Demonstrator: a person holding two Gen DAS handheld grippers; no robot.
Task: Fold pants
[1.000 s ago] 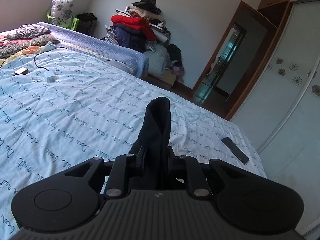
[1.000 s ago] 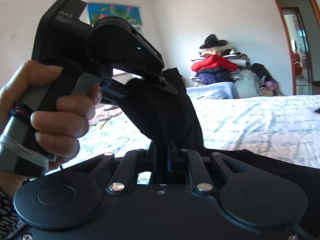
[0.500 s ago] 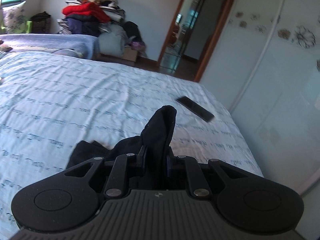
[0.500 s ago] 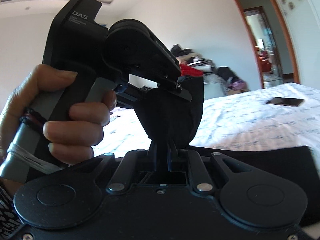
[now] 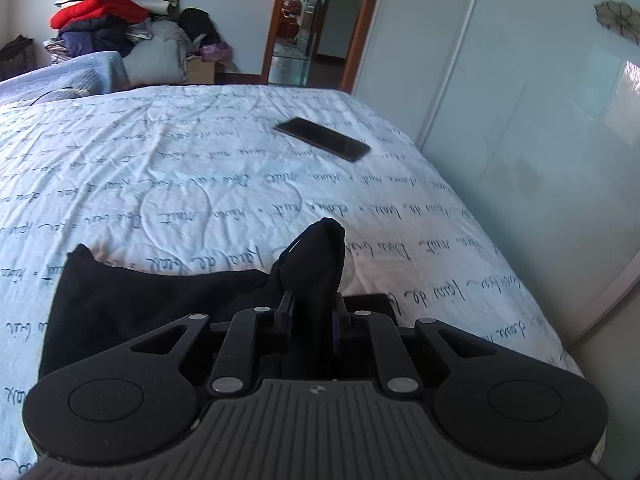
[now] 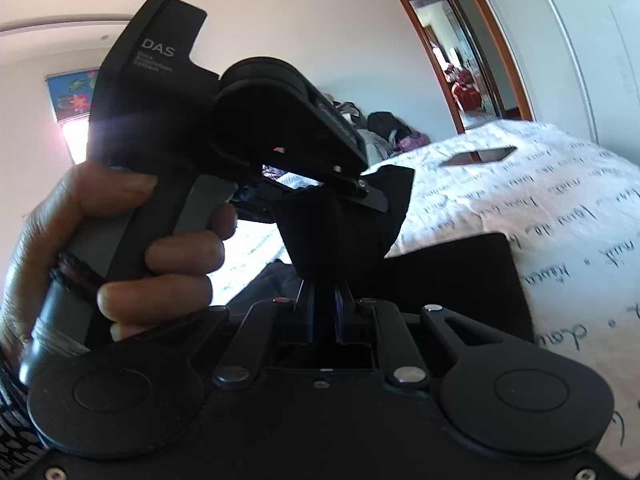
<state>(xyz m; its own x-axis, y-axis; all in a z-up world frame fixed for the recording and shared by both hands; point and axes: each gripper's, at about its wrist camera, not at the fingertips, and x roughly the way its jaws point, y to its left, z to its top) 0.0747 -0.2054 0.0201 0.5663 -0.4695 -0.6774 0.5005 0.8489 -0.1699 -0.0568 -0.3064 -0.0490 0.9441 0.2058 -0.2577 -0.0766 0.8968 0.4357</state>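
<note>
The black pants (image 5: 140, 304) lie partly on the pale blue bedspread (image 5: 200, 184), with one end bunched up in my left gripper (image 5: 314, 312), which is shut on the cloth. In the right wrist view my right gripper (image 6: 326, 312) is shut on another bunch of the pants (image 6: 340, 224). The left gripper body, held in a hand (image 6: 132, 248), sits right in front of it, pinching the same cloth. A flat part of the pants (image 6: 452, 276) lies on the bed to the right.
A black phone (image 5: 322, 144) lies on the bed ahead; it also shows in the right wrist view (image 6: 476, 156). A white wardrobe (image 5: 520, 100) stands along the bed's right side. A pile of clothes (image 5: 104, 20) and an open door (image 5: 316, 20) are at the far wall.
Both grippers have swung right and come down towards the bed with the pants still held. More of the pants now lies flat on the bedspread.
</note>
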